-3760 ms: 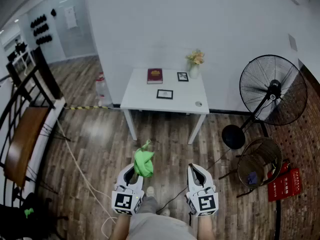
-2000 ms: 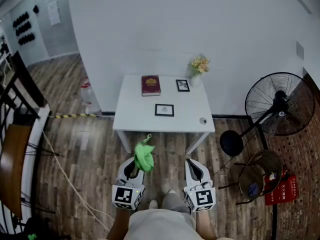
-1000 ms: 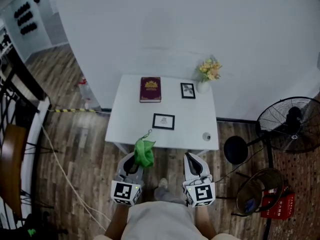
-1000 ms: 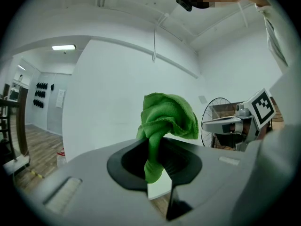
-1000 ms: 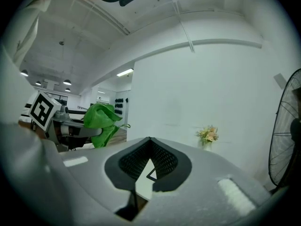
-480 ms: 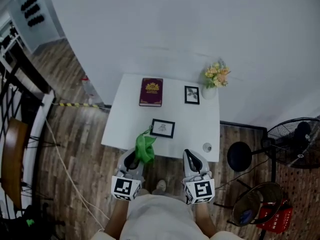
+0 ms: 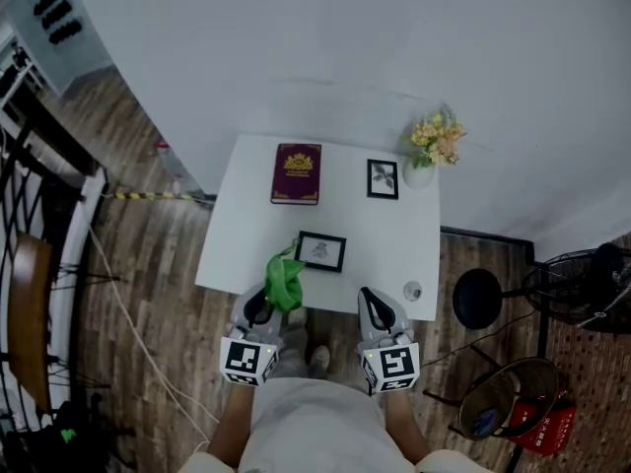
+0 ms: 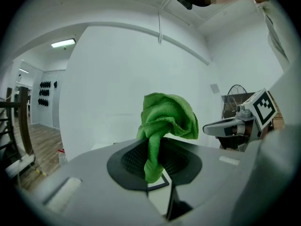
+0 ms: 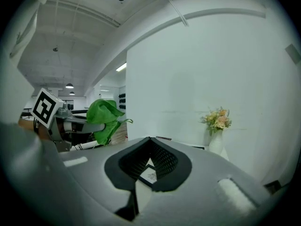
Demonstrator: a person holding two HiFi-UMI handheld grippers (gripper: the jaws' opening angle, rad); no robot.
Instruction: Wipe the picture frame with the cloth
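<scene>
A small black picture frame lies flat near the front of the white table. A second black frame stands farther back by the vase. My left gripper is shut on a bunched green cloth, which hangs over the table's front edge just left of the flat frame. My right gripper is shut with nothing in it, at the table's front edge right of the frame. Through its jaws the flat frame shows; the cloth is at the left.
A dark red book lies at the table's back left. A white vase of flowers stands at the back right. A small round object sits at the front right corner. A fan base, a wire basket and a cable are on the floor.
Both grippers have come forward from the floor in front of the table to its front edge. The cloth stays in the left gripper.
</scene>
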